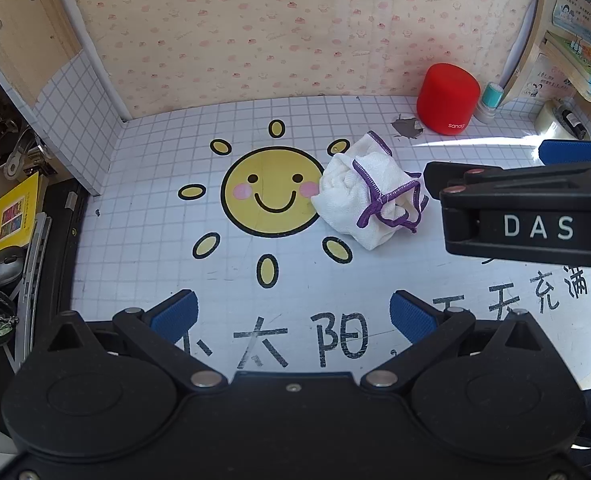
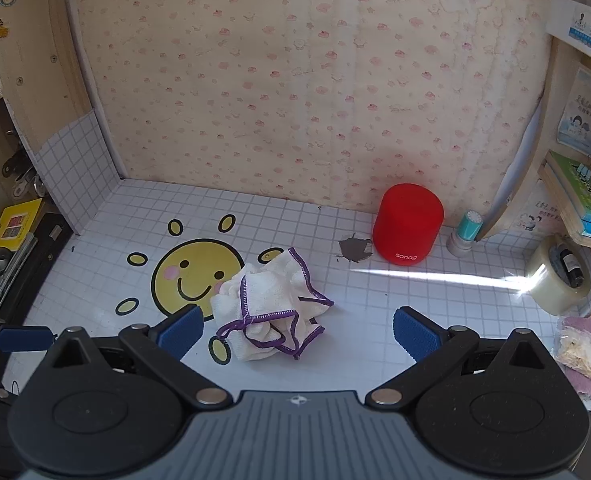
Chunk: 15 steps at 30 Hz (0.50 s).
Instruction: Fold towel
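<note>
The towel (image 2: pixel 269 304) lay crumpled in a loose white heap on the bench (image 2: pixel 375 320), its purple-stitched hem looping and twisting across the top and front, with one corner poking up toward the back wall. It sat just right of the yellow sun face (image 2: pixel 187 276) printed on the gridded surface, covering the sun's right edge. My right claw (image 2: pixel 297 330) hung above the bench with its blue pads spread wide, gripping nothing, the heap lying ahead between them and closer to the left pad. My left claw (image 1: pixel 293 314) was likewise spread open and empty over the printed characters, the towel well ahead of it and to the right. From the left wrist view I saw the right claw's body from the side, near the towel. Behind the towel stood a red cylinder (image 2: pixel 409 224), with a tape roll (image 2: pixel 555 276) farther right.
</note>
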Available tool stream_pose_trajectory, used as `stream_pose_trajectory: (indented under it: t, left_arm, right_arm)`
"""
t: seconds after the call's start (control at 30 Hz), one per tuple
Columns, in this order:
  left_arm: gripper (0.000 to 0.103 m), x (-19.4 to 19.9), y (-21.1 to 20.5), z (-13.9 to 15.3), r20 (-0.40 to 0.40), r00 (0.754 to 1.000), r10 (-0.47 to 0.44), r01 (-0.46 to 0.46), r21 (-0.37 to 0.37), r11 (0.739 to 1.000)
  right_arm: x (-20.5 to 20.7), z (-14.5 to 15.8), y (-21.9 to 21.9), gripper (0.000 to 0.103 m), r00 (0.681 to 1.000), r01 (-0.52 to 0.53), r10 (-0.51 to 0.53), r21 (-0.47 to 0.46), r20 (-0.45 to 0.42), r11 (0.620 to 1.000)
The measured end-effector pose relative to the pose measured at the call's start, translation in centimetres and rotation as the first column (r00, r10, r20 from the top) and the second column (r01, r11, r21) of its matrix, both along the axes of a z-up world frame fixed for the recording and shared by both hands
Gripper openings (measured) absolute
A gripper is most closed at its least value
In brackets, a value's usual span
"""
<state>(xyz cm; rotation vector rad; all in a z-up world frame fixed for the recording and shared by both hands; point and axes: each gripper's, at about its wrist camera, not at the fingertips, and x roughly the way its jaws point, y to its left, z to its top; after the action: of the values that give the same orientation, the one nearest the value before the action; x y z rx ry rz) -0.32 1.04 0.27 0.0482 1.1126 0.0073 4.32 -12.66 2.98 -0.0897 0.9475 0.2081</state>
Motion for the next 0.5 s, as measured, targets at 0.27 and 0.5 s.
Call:
stream_pose_trajectory:
  t: [0.27,0.5]
  left_arm:
    - [0.102,0.08,0.12,-0.07,-0.001,1.0,0.002,-0.002,-0.002,1.0]
    - [0.102,0.31,0.42,-0.18,-0.004,1.0,0.017,-0.017,-0.009,1.0]
  right_arm:
    - [0.2,-0.17,0.06,0.102,1.0,0.0,0.0,-0.004,-0.003,1.0]
    - [0.42,-0.39,0.23,0.102,1.0,0.002,-0.003,-0.01,-0.012,1.0]
